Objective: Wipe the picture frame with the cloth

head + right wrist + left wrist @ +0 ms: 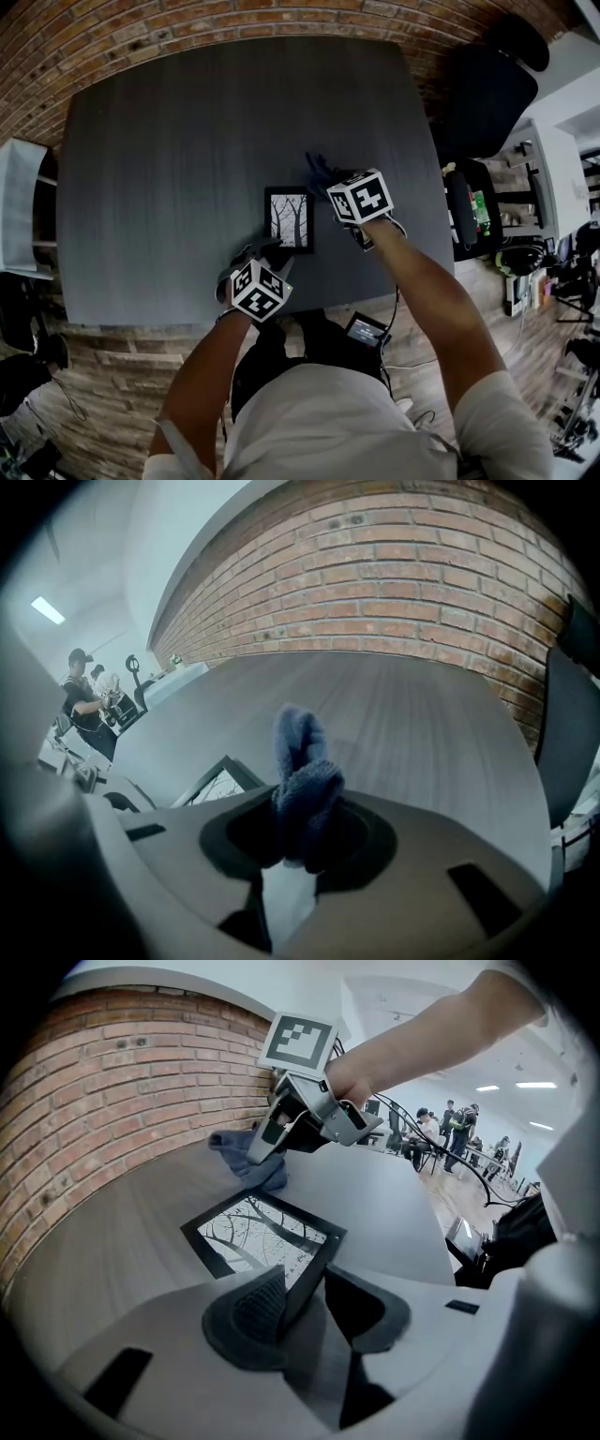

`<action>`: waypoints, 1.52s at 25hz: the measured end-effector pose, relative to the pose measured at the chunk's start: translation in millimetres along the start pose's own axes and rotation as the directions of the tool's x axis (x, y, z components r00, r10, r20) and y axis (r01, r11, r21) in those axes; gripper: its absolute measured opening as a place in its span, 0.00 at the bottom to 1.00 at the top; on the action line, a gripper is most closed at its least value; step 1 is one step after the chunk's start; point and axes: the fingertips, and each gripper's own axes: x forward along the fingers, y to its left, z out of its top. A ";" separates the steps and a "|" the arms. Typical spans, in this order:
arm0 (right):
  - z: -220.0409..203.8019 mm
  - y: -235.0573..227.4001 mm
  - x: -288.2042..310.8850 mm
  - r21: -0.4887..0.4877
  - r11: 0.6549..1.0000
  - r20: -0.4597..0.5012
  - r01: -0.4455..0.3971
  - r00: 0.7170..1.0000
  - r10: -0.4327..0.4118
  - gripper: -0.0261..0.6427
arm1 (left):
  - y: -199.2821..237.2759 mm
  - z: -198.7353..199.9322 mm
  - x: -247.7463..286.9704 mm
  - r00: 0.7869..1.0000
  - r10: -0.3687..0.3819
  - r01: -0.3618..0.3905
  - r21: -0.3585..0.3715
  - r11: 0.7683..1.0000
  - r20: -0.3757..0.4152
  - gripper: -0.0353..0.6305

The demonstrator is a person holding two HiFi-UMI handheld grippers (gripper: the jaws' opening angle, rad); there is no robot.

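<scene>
Your left gripper [305, 1302] is clamped on the near edge of the picture frame [289, 218], which sits on the dark table [169, 141]; right gripper [305, 829] pinches the blue cloth [302, 775], bunched, by the frame's far right corner; contact with the frame unclear; judged: frame steadied, cloth in hand; strokes across glass and border likely remain; nothing shows which parts are already clean.
</scene>
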 end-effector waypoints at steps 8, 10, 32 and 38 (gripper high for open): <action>5.2 -7.3 -17.8 -0.056 0.998 0.004 0.042 0.999 -0.042 0.19 | 0.9 1.2 -0.6 1.000 -0.004 0.004 0.007 1.000 0.017 0.26; 12.8 -3.2 -21.0 -0.075 0.997 0.018 0.037 0.999 -0.035 0.19 | 0.5 2.0 -1.2 1.000 -0.003 0.002 0.027 1.000 0.018 0.26; 71.5 122.2 35.7 -0.433 0.896 -0.032 -0.098 0.995 0.093 0.19 | -41.4 14.4 7.0 0.995 0.099 -0.093 0.153 0.984 -0.028 0.25; 80.6 139.9 48.1 -0.536 0.837 -0.063 -0.110 0.994 0.089 0.19 | -43.0 3.3 8.8 0.994 0.101 -0.098 0.064 0.993 -0.039 0.25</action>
